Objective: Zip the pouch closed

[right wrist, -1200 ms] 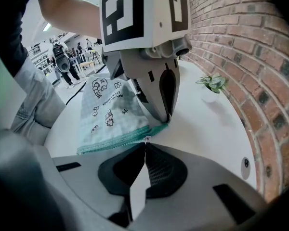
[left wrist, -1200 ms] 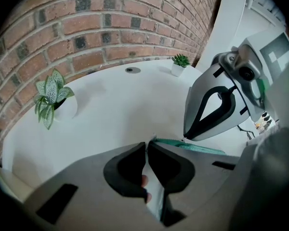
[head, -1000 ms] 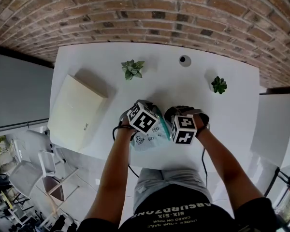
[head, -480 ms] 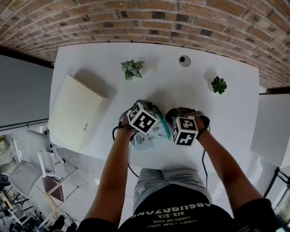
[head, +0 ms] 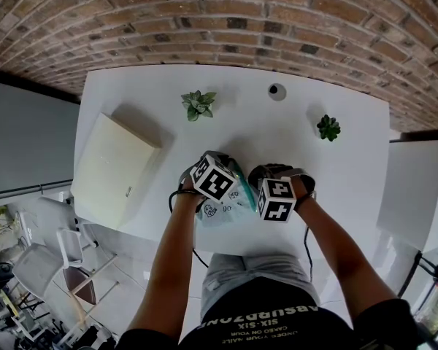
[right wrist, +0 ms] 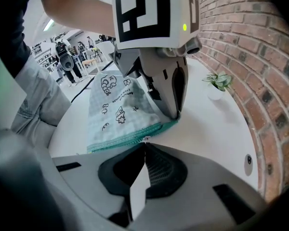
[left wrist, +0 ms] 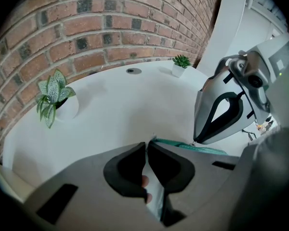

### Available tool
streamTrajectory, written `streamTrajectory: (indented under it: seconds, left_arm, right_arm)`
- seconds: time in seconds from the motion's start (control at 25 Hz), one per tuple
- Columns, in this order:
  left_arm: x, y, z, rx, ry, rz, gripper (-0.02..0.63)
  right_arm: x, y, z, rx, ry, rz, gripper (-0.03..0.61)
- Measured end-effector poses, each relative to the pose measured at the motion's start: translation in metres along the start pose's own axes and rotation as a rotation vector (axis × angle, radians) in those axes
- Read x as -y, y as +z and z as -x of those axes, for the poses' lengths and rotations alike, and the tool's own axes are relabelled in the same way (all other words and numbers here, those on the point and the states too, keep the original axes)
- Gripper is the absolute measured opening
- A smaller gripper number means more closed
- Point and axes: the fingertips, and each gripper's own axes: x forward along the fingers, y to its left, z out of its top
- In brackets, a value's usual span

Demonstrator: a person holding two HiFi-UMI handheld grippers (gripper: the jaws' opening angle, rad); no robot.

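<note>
Finding the pouch (head: 220,208) at the 6 o'clock edge of the counter (head: 168,93) in the head view, close to the person: pale checked fabric with a teal zip line (right wrist: 125,137) along one side. Clamping one end of it with the left gripper (left wrist: 147,146), the fingers (left wrist: 127,170) pressing together on a fold of the fabric. Pinching with the right gripper (right wrist: 144,147) as well, tips closed on what looks like the small metal pull (right wrist: 145,138) sitting on the teal band. Tracing that band, in the right gripper view, from about 9 o'clock across to 2 o'clock, where the left gripper is anchoring the end. Seeing it in the left gripper view as a teal strip heading off toward 3 o'clock to the right gripper. Reading the long axis as lying end to end between the two hands, the left sitting at 10 o'clock of the right in the head view, just beside it. Judging the coming move as sliding the pull along that line while keeping the anchored end taut. Not managing to tell which stretch is lying open, so leaving the direction unsettled.
</note>
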Motion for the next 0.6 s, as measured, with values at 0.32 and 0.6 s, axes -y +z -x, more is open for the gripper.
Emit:
streamTrajectory:
  seconds: [0.32,0.6]
  left_arm:
    - [-0.0022,-0.0005,-0.0012,-0.005,0.007,-0.001,0.025]
    - [0.0,0.0001,-0.0002,-0.001,-0.006,0.005,0.025]
  right_arm:
    - [-0.0037,-0.0002,0.0025,0.002,0.0,-0.013,0.002]
    - [-0.005,0.0012,0.0059,0.003,0.007,-0.026,0.002]
